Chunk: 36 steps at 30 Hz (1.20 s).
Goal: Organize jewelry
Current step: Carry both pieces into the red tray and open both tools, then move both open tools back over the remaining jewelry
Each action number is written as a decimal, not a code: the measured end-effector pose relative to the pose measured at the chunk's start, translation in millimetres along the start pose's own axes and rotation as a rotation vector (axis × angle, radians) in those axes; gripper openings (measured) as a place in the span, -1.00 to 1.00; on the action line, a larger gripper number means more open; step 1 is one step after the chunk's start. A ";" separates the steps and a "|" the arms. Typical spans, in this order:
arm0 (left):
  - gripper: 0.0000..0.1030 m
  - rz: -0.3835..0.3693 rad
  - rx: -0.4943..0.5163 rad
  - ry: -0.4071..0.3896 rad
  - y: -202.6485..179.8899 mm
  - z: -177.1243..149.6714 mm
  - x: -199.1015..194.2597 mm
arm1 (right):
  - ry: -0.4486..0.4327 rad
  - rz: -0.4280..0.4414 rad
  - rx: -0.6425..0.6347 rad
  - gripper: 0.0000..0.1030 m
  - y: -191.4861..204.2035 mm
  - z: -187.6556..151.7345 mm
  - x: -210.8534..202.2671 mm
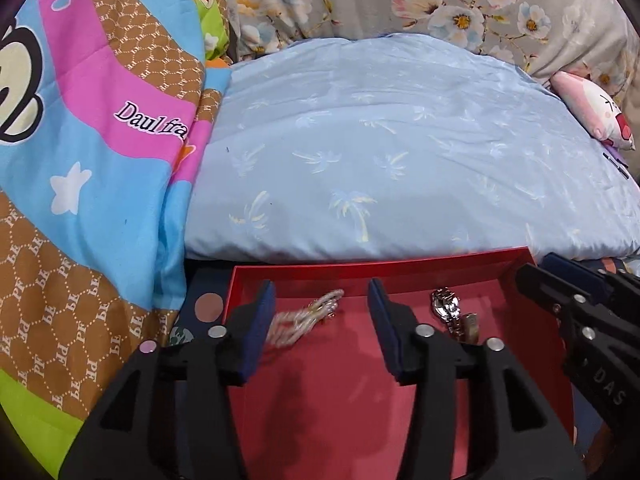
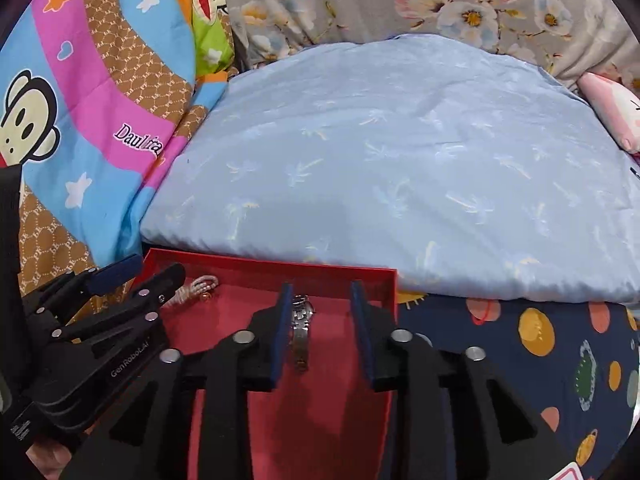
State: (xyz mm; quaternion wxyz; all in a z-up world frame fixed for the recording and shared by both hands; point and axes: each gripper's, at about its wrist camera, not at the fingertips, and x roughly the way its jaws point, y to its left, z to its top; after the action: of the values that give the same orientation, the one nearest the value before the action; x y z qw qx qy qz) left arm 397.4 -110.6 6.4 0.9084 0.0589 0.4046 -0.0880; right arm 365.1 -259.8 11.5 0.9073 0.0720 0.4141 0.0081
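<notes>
Watch [image 2: 301, 330] between right gripper [image 2: 320, 330] fingers

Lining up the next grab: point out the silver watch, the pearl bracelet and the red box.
silver watch [image 2: 301, 322], right wrist view, on its dial and upper band.
pearl bracelet [image 1: 308, 316], left wrist view, on the middle of its looped strands.
red box [image 1: 380, 270], left wrist view, on its far wall.

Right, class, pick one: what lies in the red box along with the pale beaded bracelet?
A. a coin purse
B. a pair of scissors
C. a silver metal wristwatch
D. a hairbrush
C: a silver metal wristwatch lies on the floor of the red box, apart from the pale beaded bracelet.
</notes>
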 end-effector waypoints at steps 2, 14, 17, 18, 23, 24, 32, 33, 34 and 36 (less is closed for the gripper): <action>-0.07 0.004 0.008 -0.007 -1.8 -3.4 -11.9 | -0.020 -0.005 -0.003 -0.20 0.8 -5.1 -15.3; 0.10 -0.041 0.004 -0.025 -2.0 -71.5 -120.1 | -0.069 0.007 -0.008 0.05 10.9 -95.5 -133.4; 0.10 -0.040 -0.001 -0.014 3.4 -102.3 -144.3 | -0.056 -0.005 0.002 0.10 9.9 -133.6 -160.6; 0.12 -0.033 -0.007 -0.010 7.0 -111.5 -150.4 | -0.049 -0.003 0.007 0.10 9.5 -143.3 -165.9; 0.13 -0.022 -0.060 0.040 26.7 -169.6 -174.8 | 0.017 -0.006 0.028 0.11 8.4 -201.2 -182.2; 0.13 -0.023 -0.064 0.047 28.4 -179.6 -178.2 | 0.038 -0.002 0.027 0.11 9.9 -214.4 -183.4; 0.13 -0.037 -0.076 0.135 30.6 -243.1 -190.2 | 0.120 -0.026 0.041 0.11 20.6 -272.2 -184.0; 0.13 -0.041 -0.078 0.144 31.1 -248.7 -190.2 | 0.125 -0.027 0.047 0.11 21.8 -276.8 -185.4; 0.13 -0.042 -0.077 0.152 31.8 -254.7 -190.7 | 0.125 -0.026 0.047 0.10 22.6 -278.8 -186.5; 0.13 -0.042 -0.080 0.158 33.7 -264.6 -192.2 | 0.124 -0.027 0.045 0.11 25.8 -284.7 -191.0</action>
State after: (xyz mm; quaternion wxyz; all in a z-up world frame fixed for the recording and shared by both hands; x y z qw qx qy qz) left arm 86.4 -9.0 -25.3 0.8731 0.0210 0.4794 -0.0861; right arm 26.5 -213.2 -25.7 0.8782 0.0862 0.4704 -0.0091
